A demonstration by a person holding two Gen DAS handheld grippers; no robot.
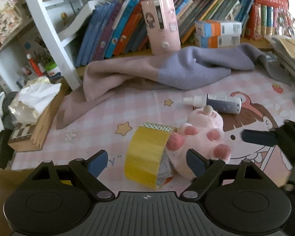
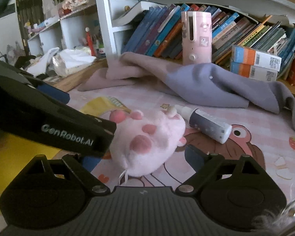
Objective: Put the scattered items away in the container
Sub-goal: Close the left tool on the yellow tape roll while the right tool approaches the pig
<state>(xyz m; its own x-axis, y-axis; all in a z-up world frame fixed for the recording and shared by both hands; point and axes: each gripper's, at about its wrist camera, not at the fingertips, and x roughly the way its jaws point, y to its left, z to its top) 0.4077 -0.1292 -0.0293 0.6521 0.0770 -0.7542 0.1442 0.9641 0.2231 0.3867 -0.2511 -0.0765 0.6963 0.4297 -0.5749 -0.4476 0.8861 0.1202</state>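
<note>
Left wrist view: your left gripper (image 1: 147,162) has its jaws standing wide apart with nothing pressed between the pads. The yellow tape roll (image 1: 147,157) stands on its edge right in the gap, at twelve o'clock from the tongs and very close. Its broad band faces you, and its hole axis runs roughly from ten o'clock to four o'clock. The pink paw plush (image 1: 200,141) leans against the roll at its two o'clock side, touching it, and crowds your right-hand finger. Past the plush, at one o'clock, the small bottle (image 1: 216,103) lies on its side, long axis running nine to three with the white cap toward nine. The right gripper (image 1: 261,137) shows at three o'clock, well off the roll. The pink desk mat (image 1: 100,118) carries all three items.

Right wrist view: your right gripper (image 2: 141,161) is also spread open and holds nothing. The plush (image 2: 147,141) sits at twelve o'clock, partly between the fingers but not clamped. The bottle (image 2: 208,125) lies at one o'clock, just beyond. The roll (image 2: 104,104) peeks out at eleven o'clock, half hidden by the left gripper's body. The container is not clearly in view.

My judgement: left hand is nearer the roll, right hand nearer the plush.
</note>
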